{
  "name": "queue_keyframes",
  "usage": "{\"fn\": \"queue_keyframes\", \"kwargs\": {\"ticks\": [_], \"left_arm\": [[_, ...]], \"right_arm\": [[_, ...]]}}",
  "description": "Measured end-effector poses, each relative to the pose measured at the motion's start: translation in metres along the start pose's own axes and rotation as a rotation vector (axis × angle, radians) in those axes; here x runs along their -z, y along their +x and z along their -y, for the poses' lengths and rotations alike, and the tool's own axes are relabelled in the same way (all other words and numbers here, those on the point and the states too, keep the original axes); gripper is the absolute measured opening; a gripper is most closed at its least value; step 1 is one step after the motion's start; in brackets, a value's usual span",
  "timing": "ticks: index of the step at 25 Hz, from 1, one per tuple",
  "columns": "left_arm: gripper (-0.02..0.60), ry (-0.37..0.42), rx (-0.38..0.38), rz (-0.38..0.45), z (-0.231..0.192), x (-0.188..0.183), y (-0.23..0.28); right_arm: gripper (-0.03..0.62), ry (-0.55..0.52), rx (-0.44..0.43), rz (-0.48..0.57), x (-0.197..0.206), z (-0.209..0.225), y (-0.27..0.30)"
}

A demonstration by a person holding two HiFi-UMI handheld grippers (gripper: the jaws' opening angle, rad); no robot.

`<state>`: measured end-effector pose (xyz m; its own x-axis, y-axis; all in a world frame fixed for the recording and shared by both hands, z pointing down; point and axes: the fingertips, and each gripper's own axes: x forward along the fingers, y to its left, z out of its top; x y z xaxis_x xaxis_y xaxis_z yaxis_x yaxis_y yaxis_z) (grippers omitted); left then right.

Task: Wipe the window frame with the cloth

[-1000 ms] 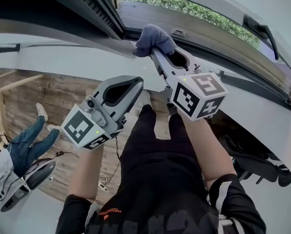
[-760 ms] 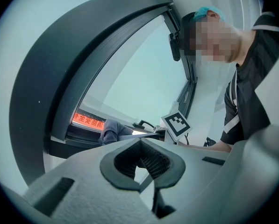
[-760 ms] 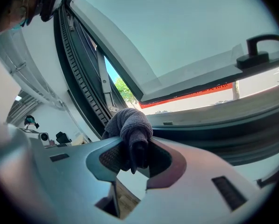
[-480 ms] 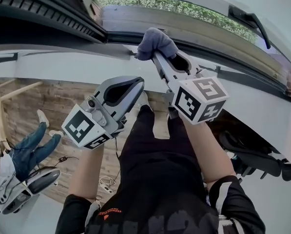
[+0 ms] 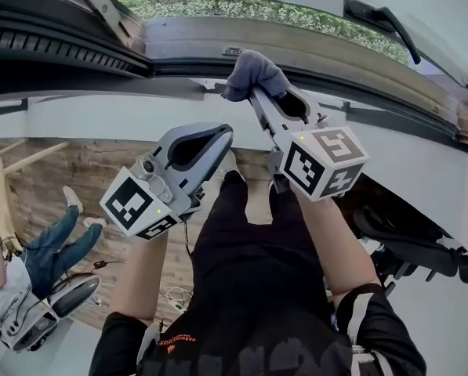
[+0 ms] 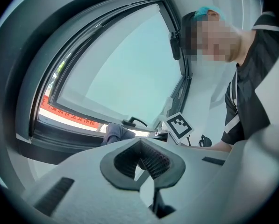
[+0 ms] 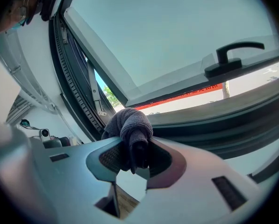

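A green hedge runs outside, and a person in jeans is on wooden planks

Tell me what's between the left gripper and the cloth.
Nothing solid. In the head view, only a bare stretch of white wall shows between the left gripper and the cloth.

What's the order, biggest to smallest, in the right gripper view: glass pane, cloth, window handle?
1. Pale glass window pane.
2. Bunched grey fabric cloth, though nearness enlarges it.
3. Black lever-shaped window handle.
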<state>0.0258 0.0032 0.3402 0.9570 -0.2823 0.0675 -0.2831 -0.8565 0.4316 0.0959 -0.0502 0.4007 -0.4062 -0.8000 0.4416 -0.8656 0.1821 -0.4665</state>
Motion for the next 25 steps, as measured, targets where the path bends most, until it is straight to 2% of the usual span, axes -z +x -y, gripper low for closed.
{"fn": "queue_keyframes", "kwargs": {"ticks": [9, 14, 20, 25], "left_arm": [[0.018, 0.018, 0.015, 0.012, 0.009, -0.009, 0.006], [0.018, 0.032, 0.006, 0.031, 0.011, -0.023, 0.0], [0.018, 0.065, -0.027, 0.076, 0.009, -0.054, -0.016], [0.019, 0.096, -0.06, 0.12, 0.007, -0.08, -0.039]], "right_arm": [[0.107, -0.014, 0.042, 0.009, -0.006, 0.014, -0.018], [0.109, -0.022, 0.028, 0.039, -0.022, 0.004, -0.026], [0.108, -0.1, -0.032, 0.113, -0.064, -0.029, -0.03], [0.109, -0.22, -0.08, 0.178, -0.103, -0.076, -0.028]]}}
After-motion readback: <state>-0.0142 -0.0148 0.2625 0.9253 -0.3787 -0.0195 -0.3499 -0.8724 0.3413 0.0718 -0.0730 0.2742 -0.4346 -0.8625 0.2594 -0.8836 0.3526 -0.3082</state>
